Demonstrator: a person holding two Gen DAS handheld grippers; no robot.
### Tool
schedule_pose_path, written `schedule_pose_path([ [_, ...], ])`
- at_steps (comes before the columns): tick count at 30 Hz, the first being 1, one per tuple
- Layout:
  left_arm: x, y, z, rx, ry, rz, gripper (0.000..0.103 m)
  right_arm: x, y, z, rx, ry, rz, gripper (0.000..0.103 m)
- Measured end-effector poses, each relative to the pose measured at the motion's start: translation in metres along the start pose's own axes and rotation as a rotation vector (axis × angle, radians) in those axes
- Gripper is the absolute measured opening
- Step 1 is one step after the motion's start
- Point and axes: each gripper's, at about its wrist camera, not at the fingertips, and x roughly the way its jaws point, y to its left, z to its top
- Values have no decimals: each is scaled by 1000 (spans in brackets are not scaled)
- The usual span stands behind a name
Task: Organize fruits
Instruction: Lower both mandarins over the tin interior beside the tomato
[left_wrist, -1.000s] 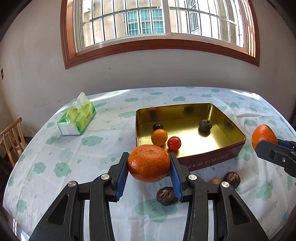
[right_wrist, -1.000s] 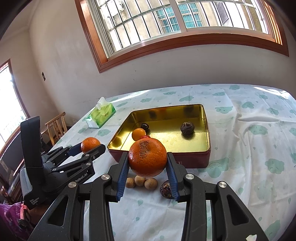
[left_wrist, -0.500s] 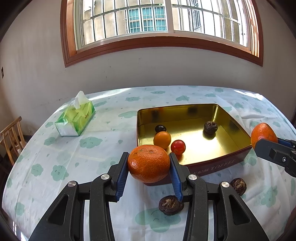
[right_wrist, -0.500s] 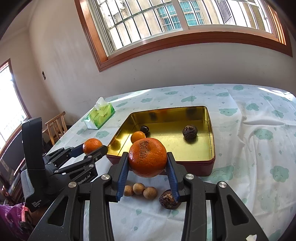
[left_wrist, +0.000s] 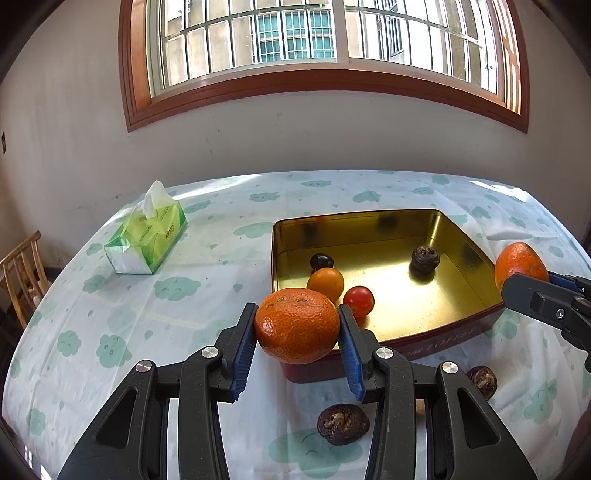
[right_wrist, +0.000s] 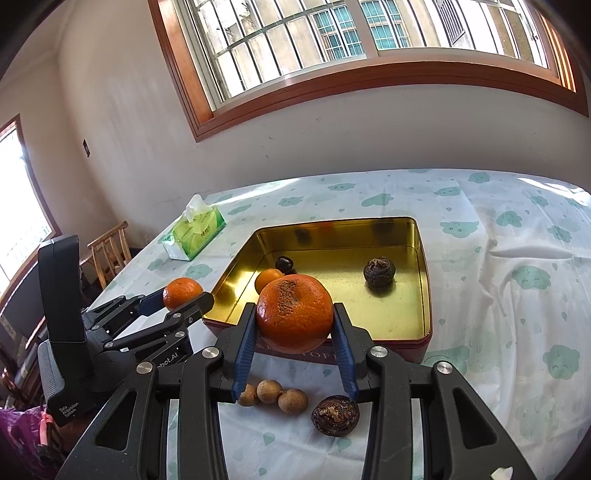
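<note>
Left tool (left_wrist: 297, 326): clamped on a big orange (left_wrist: 297, 325), blue pads squeezing both sides at the widest part, I guess so it can't roll out.
Right tool (right_wrist: 294, 321): same deal, closed around its own orange (right_wrist: 294, 313), rough patch facing up.
Tin (left_wrist: 476, 325): gold tray right ahead of both tools, near wall just past the fruit, so I'd say each one's lined up for a drop inside.
Already in: small orange (left_wrist: 325, 283), cherry tomato (left_wrist: 358, 301), a dark little fruit (left_wrist: 321, 260) and a wrinkly brown one (left_wrist: 425, 257).
Still out: three longans (right_wrist: 273, 395) and a wrinkly brown fruit (right_wrist: 335, 414) on the surface (right_wrist: 517, 332) under the right tool.
Bystander: tissue box (left_wrist: 146, 242), far left, not involved.
</note>
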Motion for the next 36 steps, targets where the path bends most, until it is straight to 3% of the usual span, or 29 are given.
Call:
schedule_pose_path([
  [36,50,-16,28,20,23,-15,43,60,-30,12,32,71,-21,36],
])
